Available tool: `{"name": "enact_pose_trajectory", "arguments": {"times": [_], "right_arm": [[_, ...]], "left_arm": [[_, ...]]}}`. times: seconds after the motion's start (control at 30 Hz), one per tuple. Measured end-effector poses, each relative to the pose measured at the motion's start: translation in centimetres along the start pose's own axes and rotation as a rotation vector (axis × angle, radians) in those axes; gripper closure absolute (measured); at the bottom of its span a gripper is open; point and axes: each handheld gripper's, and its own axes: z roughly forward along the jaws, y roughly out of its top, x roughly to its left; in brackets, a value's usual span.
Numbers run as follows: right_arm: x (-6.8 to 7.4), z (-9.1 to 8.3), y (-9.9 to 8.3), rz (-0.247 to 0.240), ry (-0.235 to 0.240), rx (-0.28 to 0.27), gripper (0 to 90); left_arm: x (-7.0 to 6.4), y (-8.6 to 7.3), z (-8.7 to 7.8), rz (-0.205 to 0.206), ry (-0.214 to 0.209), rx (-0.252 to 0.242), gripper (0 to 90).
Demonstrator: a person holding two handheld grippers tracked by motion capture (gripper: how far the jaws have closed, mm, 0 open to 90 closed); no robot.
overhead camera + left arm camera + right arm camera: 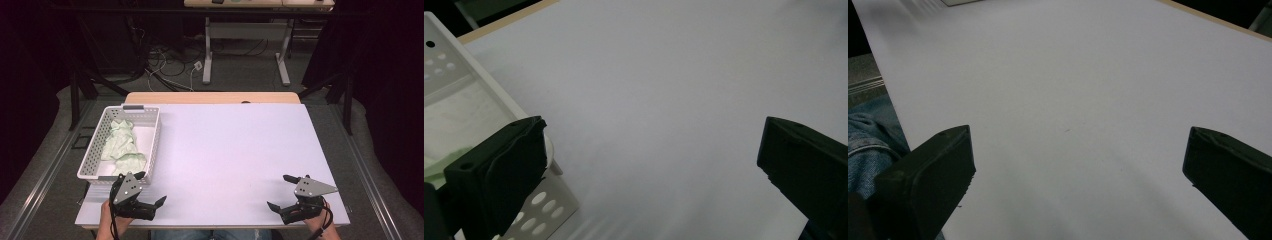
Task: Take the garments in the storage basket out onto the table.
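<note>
A white perforated basket (pixel 150 131) sits at the left side of the bench (pixel 230 150), its long side running away from the person. Inside it lies a crumpled pale green cloth (pixel 122 145), bunched along the middle and near end of the basket; the far end of the basket floor is bare and white. The cloth stays within the walls, and nothing else shows in the basket.

The left hand-held gripper (pixel 152 195) rests at the near left edge of the bench, just beside the basket's near right corner. Its jaws are spread wide with nothing between them. In the left gripper view the basket (pixel 489 95) wall with its round holes stands right by the left jaw, so close that I cannot tell whether they touch, and a sliver of green cloth (pixel 434 167) shows through it.

The right hand-held gripper (pixel 281 192) sits at the near right edge of the bench, well apart from the basket. Its jaws are also spread wide and hold nothing. In the right gripper view bare white bench (pixel 1073 90) lies between the jaws, and blue denim (pixel 868 145) on the person's leg shows at the left edge.
</note>
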Motion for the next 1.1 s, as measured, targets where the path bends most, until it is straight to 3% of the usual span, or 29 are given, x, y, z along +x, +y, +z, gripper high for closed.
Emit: {"name": "enact_pose_trajectory", "arguments": {"times": [1.1], "right_arm": [[-0.1,0.4,0.1,-0.015,0.014,0.022,0.1]], "left_arm": [[1.2,1.2,-0.4,-0.024,0.052,0.033,0.0]]}}
